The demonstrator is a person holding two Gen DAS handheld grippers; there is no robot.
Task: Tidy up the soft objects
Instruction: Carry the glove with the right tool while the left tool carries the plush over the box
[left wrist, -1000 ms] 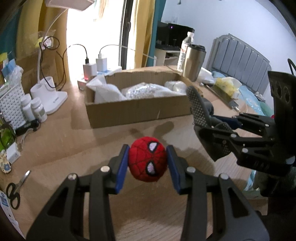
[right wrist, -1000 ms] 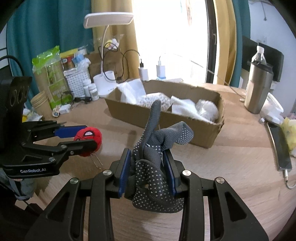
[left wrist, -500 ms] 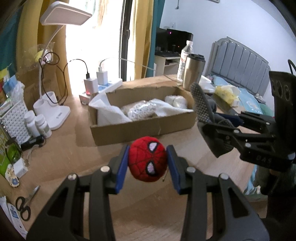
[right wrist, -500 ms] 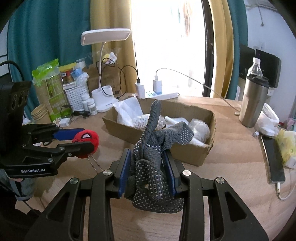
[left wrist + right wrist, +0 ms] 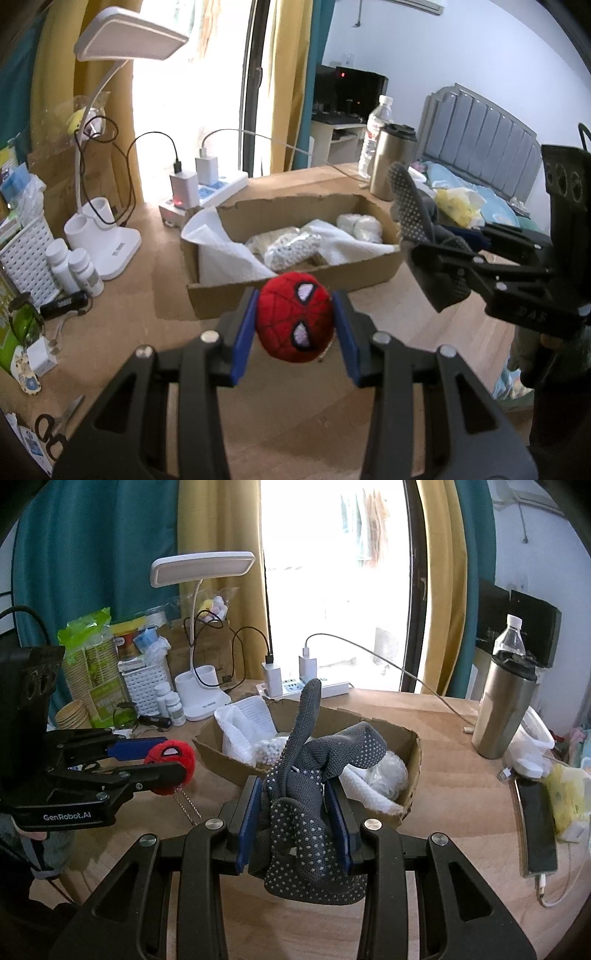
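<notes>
While clamped, plush (image 5: 295, 320) between left gripper (image 5: 295, 332)

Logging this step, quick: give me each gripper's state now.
Left gripper: closed on the red Spider-Man plush.
Right gripper: closed on the grey dotted glove.

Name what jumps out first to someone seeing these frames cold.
The red Spider-Man plush pinched in the left gripper, low centre of its view. Next, the grey dotted glove clamped in the right gripper, one finger sticking up. Behind both sits the open cardboard box of white soft items.
</notes>
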